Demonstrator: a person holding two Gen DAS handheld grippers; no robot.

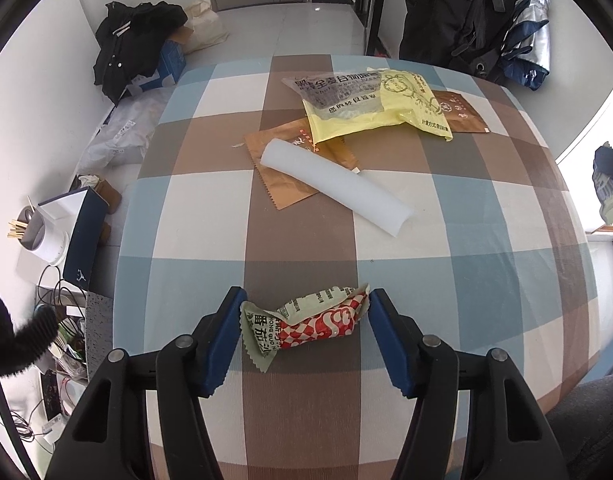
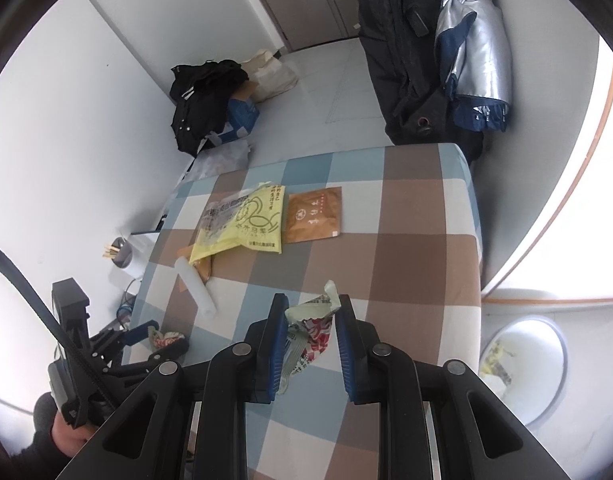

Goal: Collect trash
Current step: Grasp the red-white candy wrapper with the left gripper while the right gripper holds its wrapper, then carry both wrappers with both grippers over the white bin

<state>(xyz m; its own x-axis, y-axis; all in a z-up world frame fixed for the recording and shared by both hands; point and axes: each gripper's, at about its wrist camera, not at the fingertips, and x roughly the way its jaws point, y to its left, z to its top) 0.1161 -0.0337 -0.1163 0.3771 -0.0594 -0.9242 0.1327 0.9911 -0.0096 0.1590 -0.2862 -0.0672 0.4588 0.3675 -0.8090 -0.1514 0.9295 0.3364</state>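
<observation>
1. Checked cloth in blue, brown and white covers the table (image 1: 486, 216) you are working over.
2. Your left gripper (image 1: 305, 312) points down at the near edge, its pads touching both ends of a crumpled red-and-green wrapper (image 1: 318, 320) that lies on the cloth; the jaws are pinching it.
3. Your right gripper (image 2: 311, 320) holds a second crumpled wrapper (image 2: 312, 324) pinched between its blue pads, lifted above the cloth on the right side.
4. Farther in, a white foam tube (image 1: 334, 186) lies across a brown paper pouch (image 1: 282, 184).
5. Beyond that, a yellow bag (image 1: 370, 112) overlaps a grey printed bag (image 1: 330, 92) and a second brown pouch (image 1: 462, 114) at the far side.
6. Right of the table, on the floor, you have a white bin (image 2: 546, 380) with scraps in it.
7. Dark coats (image 2: 398, 40) hang against the far wall.
</observation>
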